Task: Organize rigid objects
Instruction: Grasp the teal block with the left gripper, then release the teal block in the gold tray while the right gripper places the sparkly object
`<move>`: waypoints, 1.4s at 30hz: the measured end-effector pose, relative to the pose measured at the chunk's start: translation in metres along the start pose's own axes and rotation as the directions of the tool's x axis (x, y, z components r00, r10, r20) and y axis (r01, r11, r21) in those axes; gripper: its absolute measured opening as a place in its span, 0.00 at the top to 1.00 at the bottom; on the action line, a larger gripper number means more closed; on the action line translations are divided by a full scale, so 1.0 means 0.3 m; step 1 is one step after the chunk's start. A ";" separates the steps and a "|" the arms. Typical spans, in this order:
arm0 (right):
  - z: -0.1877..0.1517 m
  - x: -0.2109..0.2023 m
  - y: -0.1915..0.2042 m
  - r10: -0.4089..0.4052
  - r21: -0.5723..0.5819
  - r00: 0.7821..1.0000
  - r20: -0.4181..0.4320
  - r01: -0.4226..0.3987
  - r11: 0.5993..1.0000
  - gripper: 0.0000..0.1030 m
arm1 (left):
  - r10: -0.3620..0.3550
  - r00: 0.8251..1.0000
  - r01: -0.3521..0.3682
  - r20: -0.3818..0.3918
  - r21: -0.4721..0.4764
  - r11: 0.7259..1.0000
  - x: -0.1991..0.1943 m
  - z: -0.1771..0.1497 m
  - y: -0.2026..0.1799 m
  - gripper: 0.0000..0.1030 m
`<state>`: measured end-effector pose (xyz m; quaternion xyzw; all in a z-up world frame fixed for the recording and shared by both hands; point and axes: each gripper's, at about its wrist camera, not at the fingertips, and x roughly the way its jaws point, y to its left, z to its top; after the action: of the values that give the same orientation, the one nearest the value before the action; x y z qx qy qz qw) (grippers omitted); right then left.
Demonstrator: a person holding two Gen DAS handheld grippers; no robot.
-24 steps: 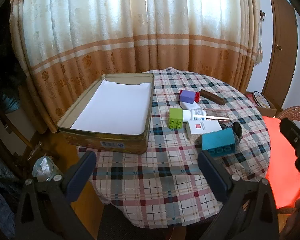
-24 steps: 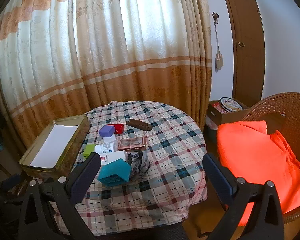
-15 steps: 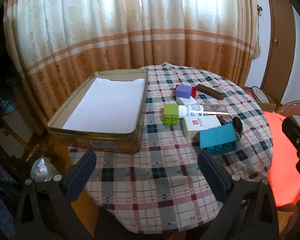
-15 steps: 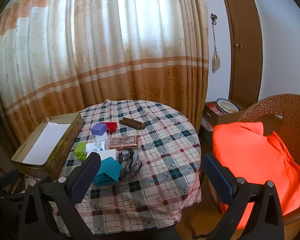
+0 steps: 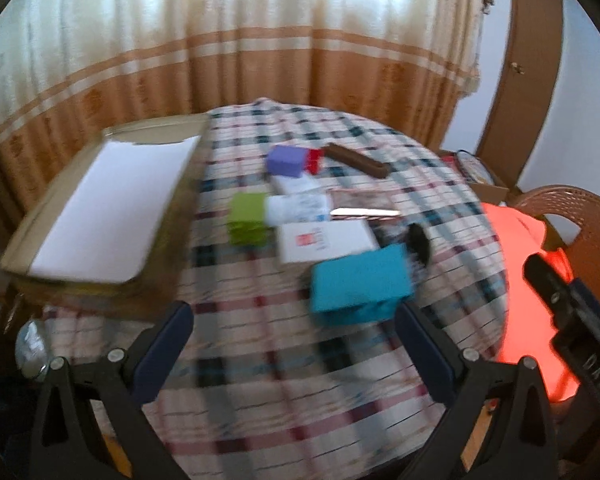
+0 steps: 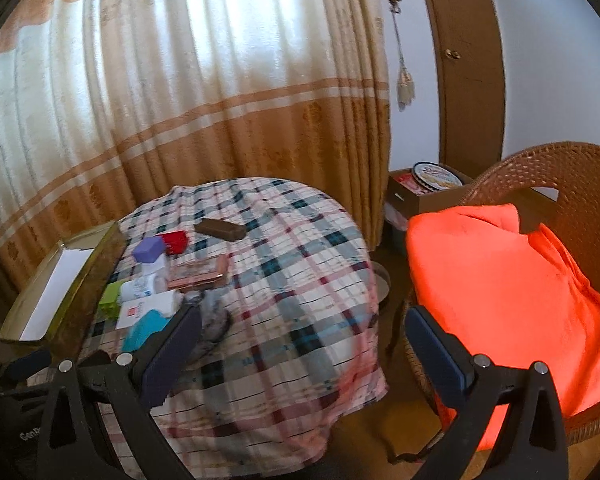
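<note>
**Several hard pieces, both grippers empty and wide**

Several rigid items lie bunched on the checked table (image 5: 268,360), right of the paper-lined tin tray (image 5: 24,240). Biggest and nearest is the teal block (image 5: 360,284): probably light, stiff plastic, best pinched across its flat sides. It lies just ahead of the left gripper (image 5: 292,344), toward its right finger, untouched. Behind it: white box (image 5: 324,240), green block (image 5: 248,218), purple block (image 5: 286,161), brown bar (image 5: 358,159). The right gripper (image 6: 300,340) hangs spread, nothing between its fingers, off the table's edge.
</note>
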<state>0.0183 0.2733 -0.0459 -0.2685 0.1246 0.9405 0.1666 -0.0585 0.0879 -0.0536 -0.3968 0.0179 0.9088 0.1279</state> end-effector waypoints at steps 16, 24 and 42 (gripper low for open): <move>0.006 0.050 -0.076 -0.022 0.046 0.999 -0.028 0.023 0.999 0.00 | -0.089 0.991 0.085 -0.103 -0.040 0.996 0.181 0.027 -0.040 0.33; 0.000 0.079 -0.029 0.021 0.024 0.998 -0.064 -0.020 1.000 0.00 | -0.038 0.998 0.037 -0.057 -0.015 0.999 0.132 0.022 0.004 0.33; -0.003 0.303 0.255 0.122 -0.089 0.947 -0.297 -0.155 0.984 0.28 | 0.132 0.984 -0.128 0.117 -0.038 0.991 -0.059 0.111 0.214 0.33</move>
<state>-0.0829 0.2255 -0.0853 -0.4031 0.1137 0.9057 0.0648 -0.0867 0.0266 -0.0222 -0.3415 0.0225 0.9375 0.0633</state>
